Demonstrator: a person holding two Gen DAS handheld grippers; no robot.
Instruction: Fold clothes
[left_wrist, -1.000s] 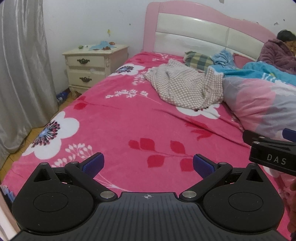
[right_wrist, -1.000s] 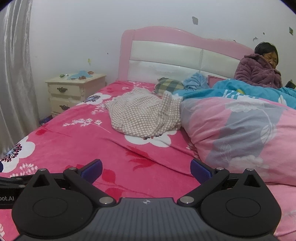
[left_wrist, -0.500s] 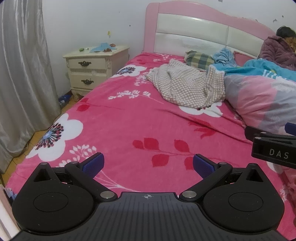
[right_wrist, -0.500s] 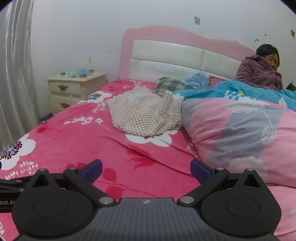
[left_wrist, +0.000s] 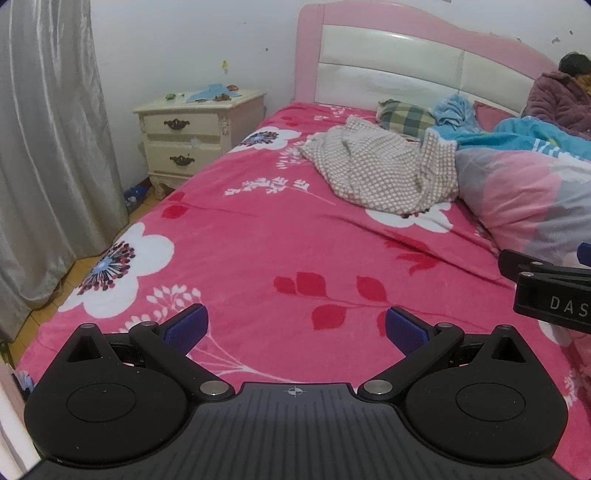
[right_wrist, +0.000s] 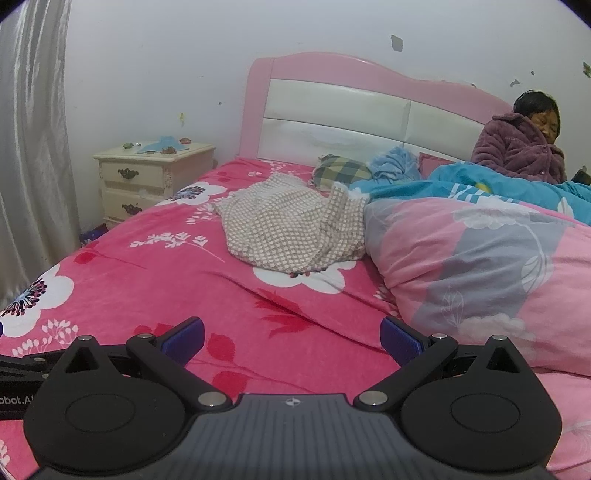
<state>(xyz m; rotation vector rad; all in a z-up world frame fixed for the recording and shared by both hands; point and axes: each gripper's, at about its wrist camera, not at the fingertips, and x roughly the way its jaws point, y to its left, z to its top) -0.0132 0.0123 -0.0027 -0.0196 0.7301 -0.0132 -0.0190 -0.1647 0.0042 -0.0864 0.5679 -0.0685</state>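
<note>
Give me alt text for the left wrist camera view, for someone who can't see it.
Open left tongs with blue pads hover, empty, over a pink floral bedspread. Farther up the bed lies a crumpled beige-and-white checked garment, beside a pink-and-grey quilt. A cream two-drawer nightstand stands left of the pink headboard; the right tongs show at the right edge.

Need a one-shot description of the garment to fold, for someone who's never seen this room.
Start at the pink-and-white headboard and come down the pink floral bedspread. The crumpled beige-and-white small-checked garment lies there, left of the pink-and-grey duvet. Fine beige checks distinguish it from the green plaid pillow behind it.
</note>
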